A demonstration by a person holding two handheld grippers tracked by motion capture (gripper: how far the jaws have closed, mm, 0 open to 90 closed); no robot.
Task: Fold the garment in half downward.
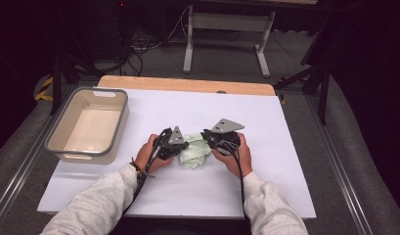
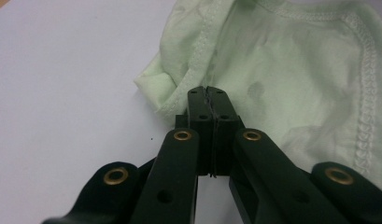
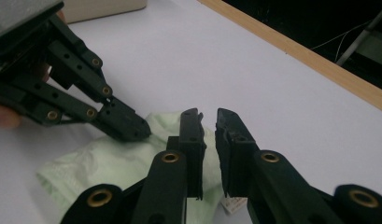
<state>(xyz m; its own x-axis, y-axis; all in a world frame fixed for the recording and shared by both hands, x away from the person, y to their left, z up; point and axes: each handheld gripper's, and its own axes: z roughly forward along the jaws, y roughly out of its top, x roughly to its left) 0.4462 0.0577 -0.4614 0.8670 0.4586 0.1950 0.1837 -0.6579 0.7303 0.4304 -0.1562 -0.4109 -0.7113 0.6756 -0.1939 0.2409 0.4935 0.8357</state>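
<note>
Your left gripper [image 2: 208, 91] is clamped tight on the seamed edge of the pale green cloth [image 2: 291, 74], crumpled mid-table on the white sheet [image 1: 266, 127]. Your right gripper [image 3: 208, 116] hovers over the cloth's other side, jaws a narrow gap apart, gripping nothing. The grey bin [image 1: 58, 142] sits well off left.

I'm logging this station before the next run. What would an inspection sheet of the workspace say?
Surface: white sheet over a wooden table.
Job's things: crumpled pale green cloth at the middle.
Clutter: grey-rimmed bin at the left, holding nothing seen.
Grippers: left hand-held gripper shut at the cloth's hem; right hand-held gripper slightly parted over the cloth, nothing pinched.
Cables: one trails from each gripper along the forearms.
Surroundings: dark room, table legs and floor cables beyond.
</note>
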